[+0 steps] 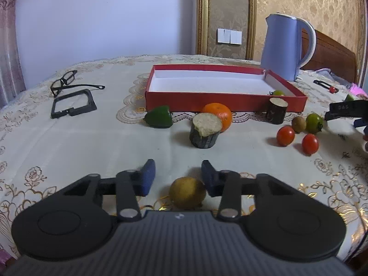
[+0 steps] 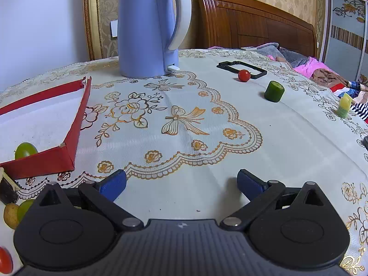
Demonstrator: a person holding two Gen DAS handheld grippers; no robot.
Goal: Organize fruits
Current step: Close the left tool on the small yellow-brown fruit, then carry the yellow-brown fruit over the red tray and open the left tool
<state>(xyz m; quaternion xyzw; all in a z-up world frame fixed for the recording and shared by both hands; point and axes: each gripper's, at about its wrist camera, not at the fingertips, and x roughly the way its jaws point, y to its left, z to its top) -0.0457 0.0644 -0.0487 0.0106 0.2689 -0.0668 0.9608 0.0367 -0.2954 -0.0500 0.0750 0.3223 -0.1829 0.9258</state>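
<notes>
In the left wrist view my left gripper (image 1: 178, 172) is open, its blue pads either side of a yellow-green round fruit (image 1: 187, 195) on the tablecloth; the right pad looks close to or touching it. Ahead lie a green pepper piece (image 1: 159, 116), an orange (image 1: 218, 115), two cut dark-skinned stubs (image 1: 205, 130) (image 1: 277, 110), a kiwi (image 1: 298, 124), a green tomato (image 1: 314, 120) and two red tomatoes (image 1: 285, 135) (image 1: 310, 143). A red tray (image 1: 225, 99) holds one green grape (image 1: 278, 92). My right gripper (image 2: 181, 181) is open and empty over bare cloth.
A blue kettle (image 2: 147, 27) stands behind the tray. Glasses (image 1: 64, 81) and a black frame (image 1: 72, 103) lie far left. In the right wrist view a cherry tomato (image 2: 243, 75), a black frame (image 2: 241, 69), a cucumber stub (image 2: 274, 91) and a pale yellow-green piece (image 2: 344, 107) lie far right.
</notes>
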